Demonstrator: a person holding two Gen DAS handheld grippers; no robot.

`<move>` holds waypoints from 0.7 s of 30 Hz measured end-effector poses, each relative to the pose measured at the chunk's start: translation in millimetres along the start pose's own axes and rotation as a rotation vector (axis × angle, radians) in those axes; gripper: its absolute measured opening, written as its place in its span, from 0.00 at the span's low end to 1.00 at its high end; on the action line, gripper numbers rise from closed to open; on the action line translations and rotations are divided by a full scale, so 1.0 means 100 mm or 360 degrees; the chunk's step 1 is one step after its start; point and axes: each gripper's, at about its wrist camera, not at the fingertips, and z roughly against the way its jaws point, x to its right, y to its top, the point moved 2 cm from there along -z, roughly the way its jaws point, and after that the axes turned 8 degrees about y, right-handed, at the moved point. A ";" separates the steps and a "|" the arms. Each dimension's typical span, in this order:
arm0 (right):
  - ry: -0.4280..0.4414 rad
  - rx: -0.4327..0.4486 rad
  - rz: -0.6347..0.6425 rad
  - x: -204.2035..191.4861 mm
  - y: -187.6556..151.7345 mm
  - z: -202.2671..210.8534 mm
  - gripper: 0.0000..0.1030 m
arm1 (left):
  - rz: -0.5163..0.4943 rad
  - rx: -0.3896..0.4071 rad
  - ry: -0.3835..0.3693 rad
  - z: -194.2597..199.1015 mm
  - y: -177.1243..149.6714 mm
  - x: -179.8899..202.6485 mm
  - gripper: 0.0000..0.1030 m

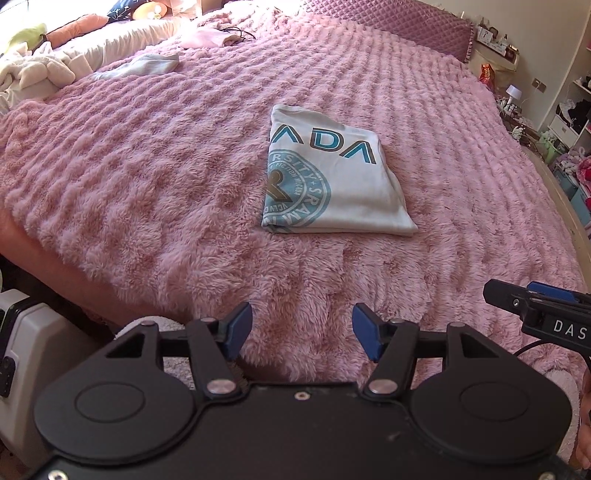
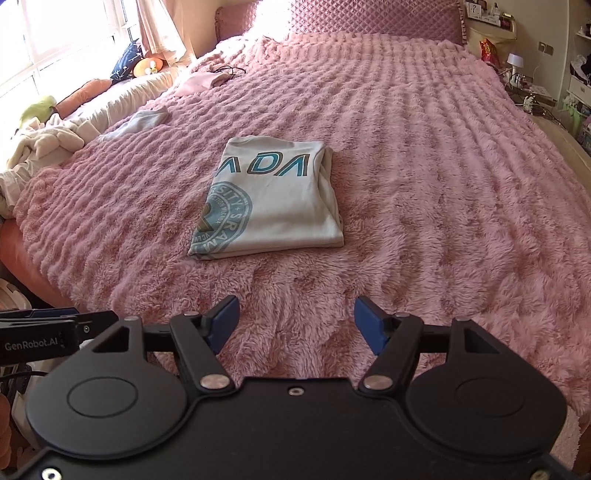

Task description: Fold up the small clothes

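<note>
A white T-shirt with teal lettering and a round teal print lies folded into a compact rectangle in the middle of the pink fluffy bedspread. It also shows in the right wrist view. My left gripper is open and empty, held over the near edge of the bed, well short of the shirt. My right gripper is open and empty too, beside the left one at the same near edge. The right gripper's side shows at the right of the left wrist view.
A small light-blue garment and a pale pink garment lie at the far left of the bed. A pile of cream clothes sits at the left edge. A quilted headboard and cluttered shelves stand beyond.
</note>
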 end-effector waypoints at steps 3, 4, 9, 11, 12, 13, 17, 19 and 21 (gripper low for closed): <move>-0.0002 -0.0006 0.0001 -0.01 0.00 -0.01 0.67 | 0.0017 -0.0007 -0.0001 -0.02 0.01 -0.01 0.62; -0.0003 -0.0010 0.0001 -0.01 0.00 -0.02 0.67 | 0.0016 -0.0001 -0.0003 -0.02 0.01 -0.02 0.62; -0.0007 -0.0023 -0.0002 -0.01 0.00 -0.05 0.67 | -0.0001 0.0010 0.0016 -0.01 0.02 0.00 0.62; -0.0007 -0.0025 -0.0004 -0.02 0.00 -0.05 0.67 | -0.0002 0.0007 0.0018 -0.01 0.02 0.01 0.62; -0.0006 -0.0024 -0.0004 -0.02 0.00 -0.05 0.67 | -0.0004 0.0007 0.0017 -0.01 0.03 0.01 0.62; -0.0006 -0.0025 -0.0003 -0.01 0.00 -0.05 0.67 | -0.0005 0.0008 0.0018 0.00 0.03 0.02 0.63; -0.0009 -0.0027 -0.0007 -0.01 0.01 -0.06 0.67 | -0.0009 0.0013 0.0023 0.00 0.03 0.02 0.63; -0.0007 -0.0032 -0.0011 -0.01 0.01 -0.07 0.67 | -0.0015 0.0017 0.0029 0.00 0.04 0.03 0.63; -0.0005 -0.0033 -0.0011 0.00 0.01 -0.07 0.67 | -0.0022 0.0020 0.0037 0.00 0.04 0.03 0.63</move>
